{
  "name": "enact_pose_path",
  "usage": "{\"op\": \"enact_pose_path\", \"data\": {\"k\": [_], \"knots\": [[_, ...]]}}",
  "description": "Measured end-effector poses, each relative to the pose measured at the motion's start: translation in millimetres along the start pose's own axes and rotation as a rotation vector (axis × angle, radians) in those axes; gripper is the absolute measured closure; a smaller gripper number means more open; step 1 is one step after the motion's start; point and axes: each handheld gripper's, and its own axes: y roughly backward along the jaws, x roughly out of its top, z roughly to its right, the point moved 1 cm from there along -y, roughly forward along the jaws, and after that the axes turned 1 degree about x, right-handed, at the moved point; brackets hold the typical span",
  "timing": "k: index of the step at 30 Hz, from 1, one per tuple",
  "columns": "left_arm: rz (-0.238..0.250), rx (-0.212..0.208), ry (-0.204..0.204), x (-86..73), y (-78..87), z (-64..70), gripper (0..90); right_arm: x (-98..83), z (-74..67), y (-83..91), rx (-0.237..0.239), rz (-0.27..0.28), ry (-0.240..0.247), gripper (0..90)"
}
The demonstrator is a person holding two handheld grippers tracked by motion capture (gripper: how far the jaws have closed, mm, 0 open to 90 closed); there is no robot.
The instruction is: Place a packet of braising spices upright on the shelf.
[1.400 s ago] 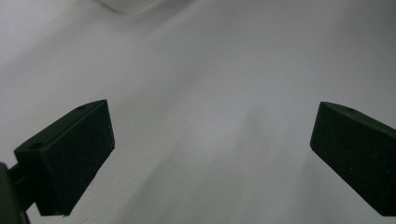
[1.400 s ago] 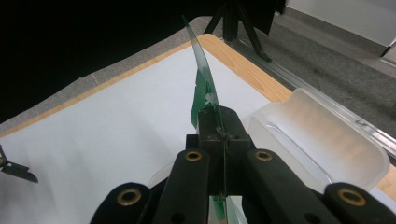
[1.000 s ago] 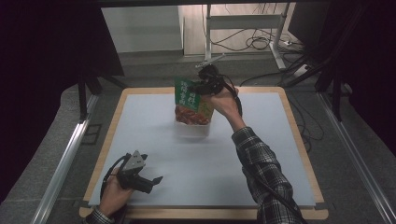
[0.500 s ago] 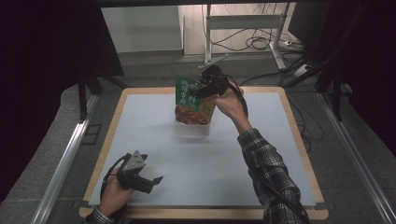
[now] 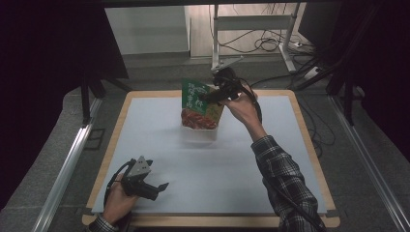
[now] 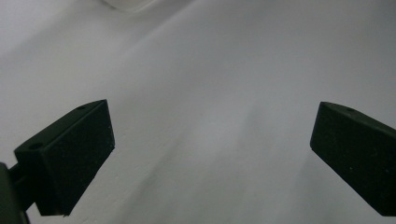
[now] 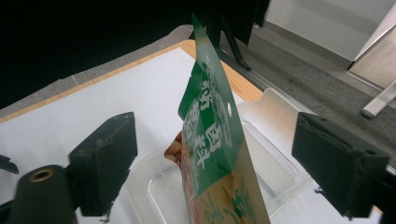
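At the far middle of the white mat (image 5: 159, 145) that covers the wooden-edged table (image 5: 309, 145), a clear, shallow plastic tray (image 7: 275, 126) holds a green and tan printed snack pouch (image 5: 199, 104), which stands upright in it with its green top edge up. Over the far side of that tray, the right gripper (image 5: 212, 96) reaches the pouch's upper part; in the right gripper view its two black jaws stand wide apart on either side of the pouch and touch nothing, the pouch rising free between them. The right hand (image 5: 244, 108) behind it comes out of a plaid sleeve (image 5: 283, 179) that runs back toward the near right edge of the mat. Well away from the tray, at the near left corner of the mat, the left gripper (image 5: 157, 189) rests low in the left hand (image 5: 118, 203). Its jaws are spread wide with only bare white mat between them, holding nothing, and a rounded bit of the clear tray shows at the top edge of the left gripper view.
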Motion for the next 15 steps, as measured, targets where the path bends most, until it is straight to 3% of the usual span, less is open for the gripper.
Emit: {"op": "enact_pose_path", "data": {"k": [6, 15], "knots": [[-0.002, 0.001, 0.0, -0.1, -0.3, 0.3, 0.0, -6.1, 2.8, 4.1, 0.015, 0.006, -0.028, 4.4], [-0.002, 0.001, -0.001, -0.1, -0.3, 0.5, 0.0, -14.2, 1.6, 10.6, 0.026, 0.02, -0.033, 0.8]]}}
